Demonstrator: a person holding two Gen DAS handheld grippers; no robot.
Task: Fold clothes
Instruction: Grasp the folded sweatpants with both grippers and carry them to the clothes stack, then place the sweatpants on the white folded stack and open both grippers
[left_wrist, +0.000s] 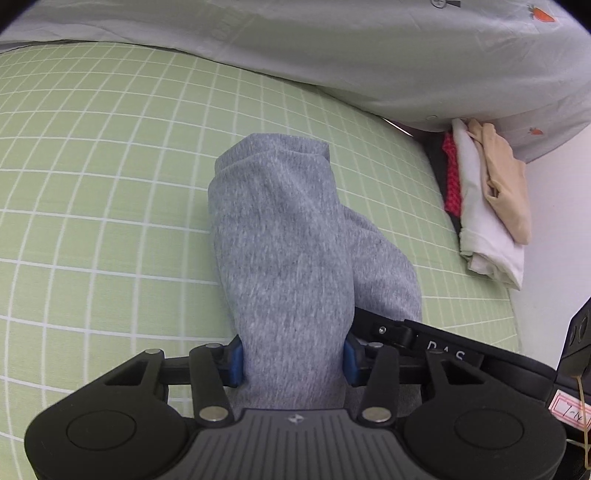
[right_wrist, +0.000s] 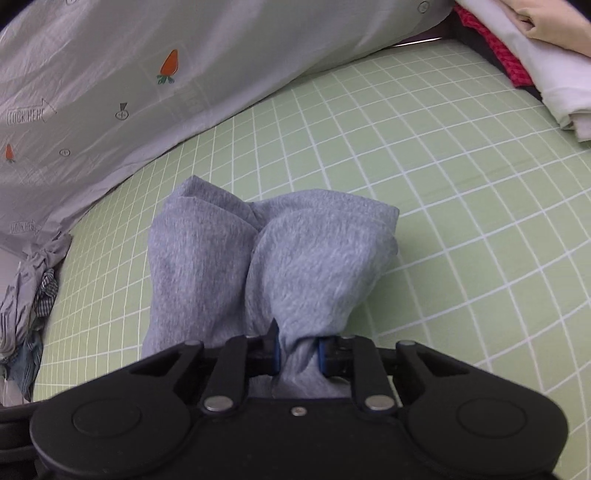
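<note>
1. Fingers of both grippers, left (left_wrist: 293, 360) and right (right_wrist: 298, 355), pinch the grey garment (left_wrist: 284, 236), bunched mid-bed (left_wrist: 92, 166).
2. Keep both grips level and taut, so edges align.
3. Stack (left_wrist: 487, 206) sits at bed's right edge.

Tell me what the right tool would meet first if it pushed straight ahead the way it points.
The right tool is shut on the grey garment, so that bunched cloth lies directly ahead. Beyond it comes the green checked sheet, then probably the carrot-print quilt, though depth is unclear.
</note>
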